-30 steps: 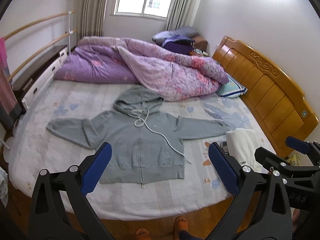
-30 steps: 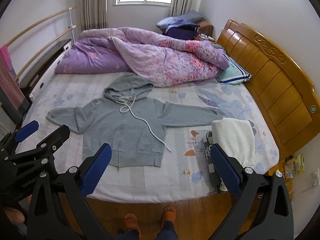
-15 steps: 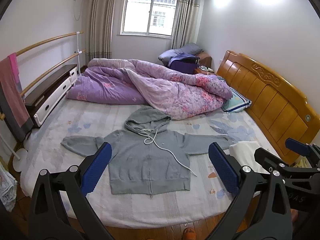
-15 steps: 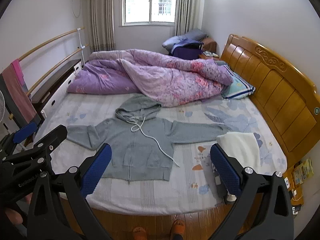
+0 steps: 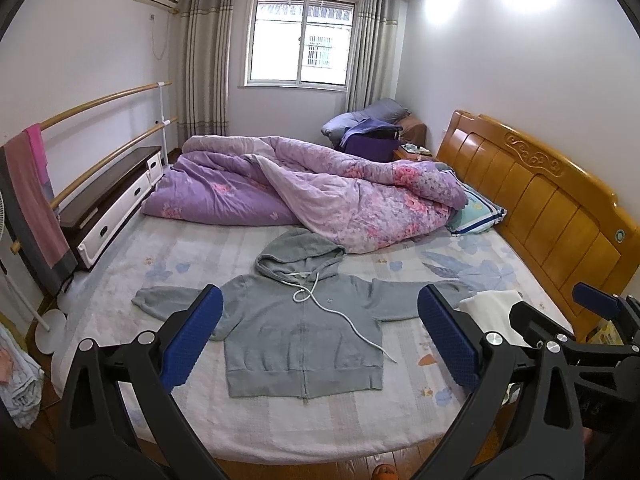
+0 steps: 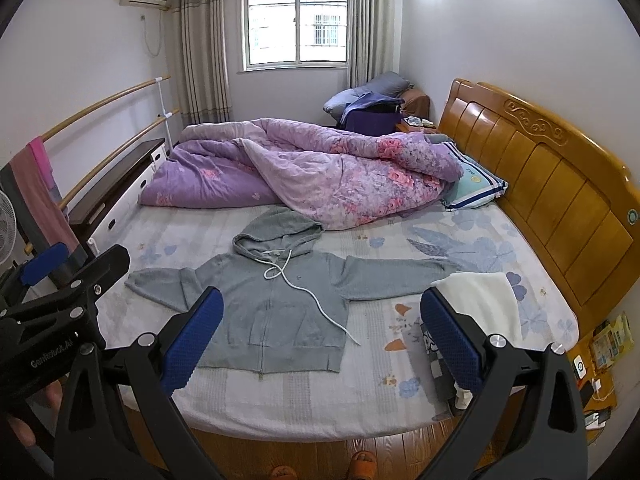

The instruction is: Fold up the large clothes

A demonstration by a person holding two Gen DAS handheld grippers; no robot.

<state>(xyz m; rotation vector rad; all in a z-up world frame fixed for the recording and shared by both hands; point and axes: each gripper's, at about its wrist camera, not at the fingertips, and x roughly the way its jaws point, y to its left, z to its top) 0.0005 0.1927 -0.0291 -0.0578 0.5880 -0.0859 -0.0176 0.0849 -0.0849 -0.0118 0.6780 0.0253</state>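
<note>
The hoodie (image 5: 300,332) lies flat on the bed (image 5: 280,420), probably not folded yet; both grippers' jaws are wide, holding nothing.

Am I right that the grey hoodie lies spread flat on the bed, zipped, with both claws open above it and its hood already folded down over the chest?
Not the hood: in the left wrist view the grey hoodie has its hood lying out above the collar, unfolded. The rest holds.
</note>
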